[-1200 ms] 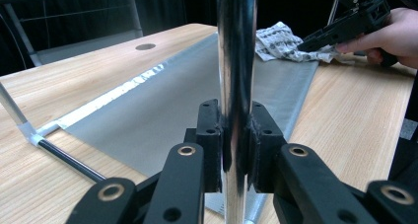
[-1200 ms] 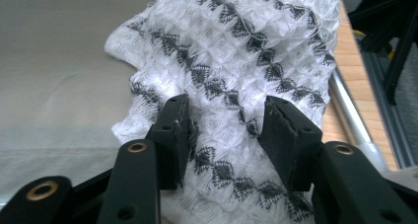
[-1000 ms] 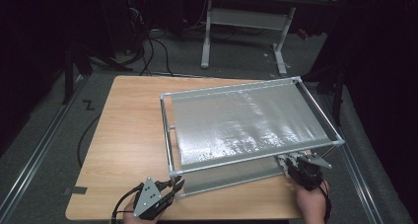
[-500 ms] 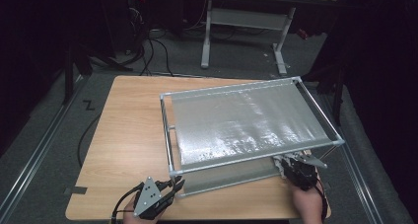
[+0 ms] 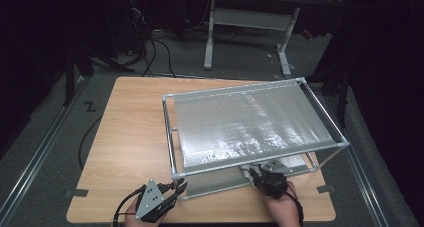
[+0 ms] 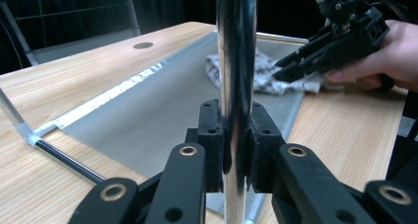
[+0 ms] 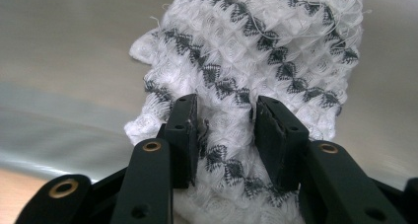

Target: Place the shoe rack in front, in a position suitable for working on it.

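A metal tube frame (image 5: 169, 132) with a silver top sheet (image 5: 250, 122) stands on the wooden table (image 5: 125, 137). My left gripper (image 5: 180, 185) (image 6: 236, 135) is shut on the frame's chrome near-left corner post (image 6: 236, 61). My right gripper (image 5: 256, 174) (image 6: 282, 75) (image 7: 226, 130) reaches under the top sheet from the front. A white cloth with dark zigzag stripes (image 7: 256, 51) (image 6: 263, 78) lies bunched on the lower silver sheet (image 6: 162, 105). A fold of it fills the gap between the right pads. Those jaws have just been opening a little and still pinch the fold.
The frame covers the table's right half; bare wood lies to its left and along the front edge. A second table's metal legs (image 5: 210, 37) and cables (image 5: 155, 52) are on the floor beyond. A person's hand (image 6: 389, 51) holds the right gripper.
My right gripper has slid left along the frame's front side, under the top sheet. The left gripper and the frame have stayed put.
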Tool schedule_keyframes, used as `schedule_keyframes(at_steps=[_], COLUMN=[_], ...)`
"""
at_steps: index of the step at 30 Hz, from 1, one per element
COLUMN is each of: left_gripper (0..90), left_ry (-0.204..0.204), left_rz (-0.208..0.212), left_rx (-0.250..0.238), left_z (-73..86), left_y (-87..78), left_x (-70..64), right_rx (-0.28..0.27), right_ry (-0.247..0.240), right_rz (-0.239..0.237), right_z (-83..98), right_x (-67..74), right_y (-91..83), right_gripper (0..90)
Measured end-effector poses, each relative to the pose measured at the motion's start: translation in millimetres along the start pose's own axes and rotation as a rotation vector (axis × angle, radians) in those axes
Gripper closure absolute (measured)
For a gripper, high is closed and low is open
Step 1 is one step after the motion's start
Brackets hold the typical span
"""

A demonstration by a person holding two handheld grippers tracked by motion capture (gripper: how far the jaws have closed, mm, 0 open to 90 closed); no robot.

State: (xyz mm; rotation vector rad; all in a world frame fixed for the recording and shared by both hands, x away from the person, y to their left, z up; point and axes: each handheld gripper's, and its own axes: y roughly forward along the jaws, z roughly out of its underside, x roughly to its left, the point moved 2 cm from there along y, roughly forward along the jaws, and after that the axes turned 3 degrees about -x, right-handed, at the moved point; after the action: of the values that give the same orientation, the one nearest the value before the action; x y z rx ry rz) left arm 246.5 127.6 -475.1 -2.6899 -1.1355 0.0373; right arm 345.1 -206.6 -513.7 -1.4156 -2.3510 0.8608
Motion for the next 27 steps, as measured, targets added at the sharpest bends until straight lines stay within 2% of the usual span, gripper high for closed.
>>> schedule_keyframes(at_steps=[4,8,12,17,20,21,22,23,24,25,27], left_gripper=[79.6,79.6,79.6,79.6,79.6,79.6,79.7,79.6,79.6,79.6,79.6], left_ry=[0.001,0.0,0.0,-0.001,-0.001,-0.002,-0.001,-0.001,-0.001,-0.001,-0.001], left_rz=[0.001,0.0,-0.001,-0.001,-0.002,-0.001,-0.002,-0.002,-0.002,-0.002,-0.002], left_rx=[0.001,0.0,-0.001,-0.003,-0.003,-0.003,-0.003,-0.003,-0.003,-0.003,-0.003], left_z=[-0.1,0.0,0.0,0.2,0.3,0.3,0.3,0.3,0.2,0.3,0.3], left_y=[0.0,0.0,0.1,0.2,0.2,0.2,0.2,0.2,0.2,0.2,0.2], left_x=[0.0,0.0,-0.1,-0.1,-0.1,-0.1,0.0,0.0,-0.1,-0.1,-0.1], right_rx=[-0.005,-0.02,-0.029,-0.038,-0.047,-0.027,-0.059,-0.037,-0.041,-0.059,-0.063], right_ry=[-0.031,-0.093,-0.135,-0.142,-0.141,-0.124,-0.169,-0.154,-0.157,-0.181,-0.174], right_rz=[-0.052,-0.108,-0.153,-0.206,-0.26,-0.265,-0.28,-0.281,-0.285,-0.292,-0.325], right_z=[-5.8,-11.4,-16.3,-21.5,-24.3,-24.4,-25.6,-25.4,-25.8,-26.6,-27.0], right_x=[30.3,60.5,87.3,113.1,126.8,133.3,136.8,144.2,148.0,151.4,158.3], right_y=[4.7,8.7,12.2,16.5,18.5,16.8,18.8,16.8,16.6,17.0,16.0], right_gripper=[61.3,61.3,61.4,61.3,61.0,60.9,61.0,61.2,61.3,61.2,61.1])
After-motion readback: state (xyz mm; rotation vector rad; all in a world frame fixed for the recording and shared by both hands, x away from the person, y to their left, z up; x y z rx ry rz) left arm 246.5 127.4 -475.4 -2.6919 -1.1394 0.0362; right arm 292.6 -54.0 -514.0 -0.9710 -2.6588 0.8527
